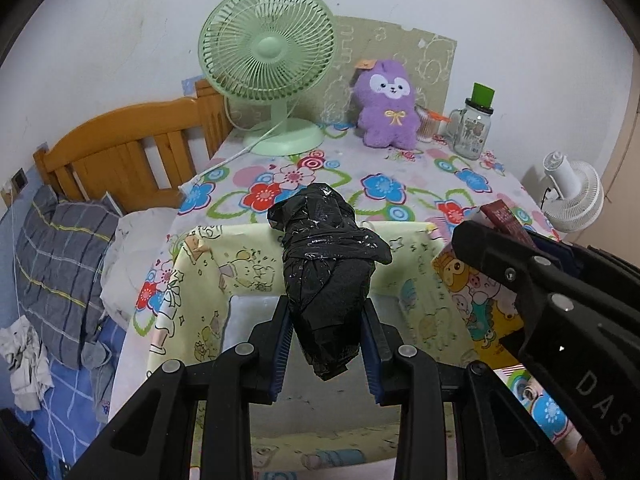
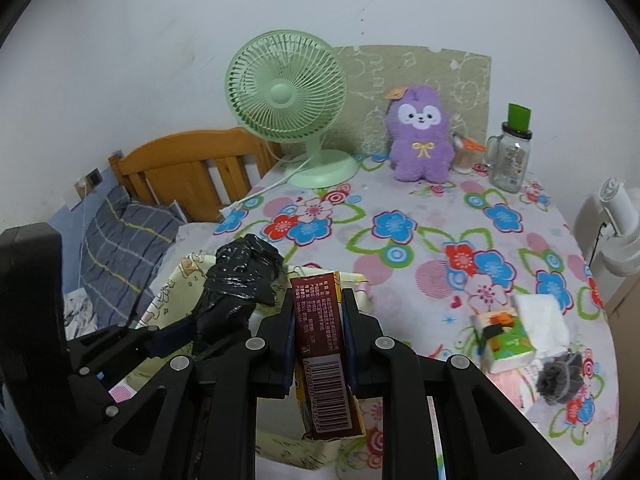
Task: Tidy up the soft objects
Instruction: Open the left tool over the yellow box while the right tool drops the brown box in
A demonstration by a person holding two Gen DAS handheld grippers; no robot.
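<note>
- Left gripper [image 1: 326, 344]: jaws closed around a crumpled black plastic bag [image 1: 326, 264], lower centre of the left wrist view. The bag sticks up past the fingertips and hangs over the open top of the pale yellow cartoon-print fabric bin [image 1: 404, 252].
- Bin interior, as far as it shows under the bag, looks bare; nothing visibly stored in it.
- Right gripper [image 2: 318, 334]: jaws pinched on a dark red tissue pack [image 2: 320, 340], barcode face toward the camera, centre-bottom of the right wrist view. It is held just beside the bin's rim, near the black bag.
- Left on the floral tablecloth [image 2: 420, 240]: a green-and-white tissue packet [image 2: 506, 346] with loose white tissue [image 2: 540, 320] and a grey fuzzy item [image 2: 558, 380], all lower right of the right wrist view, well apart from the bin.
- Purple plush toy [image 1: 386, 108] stands upright at the back, top centre, between the green desk fan [image 1: 266, 44] and a glass jar mug [image 1: 472, 124].
- Judgement: early to middle stage. Two items are in hand and neither is released; the lower-right cluster is untouched.
</note>
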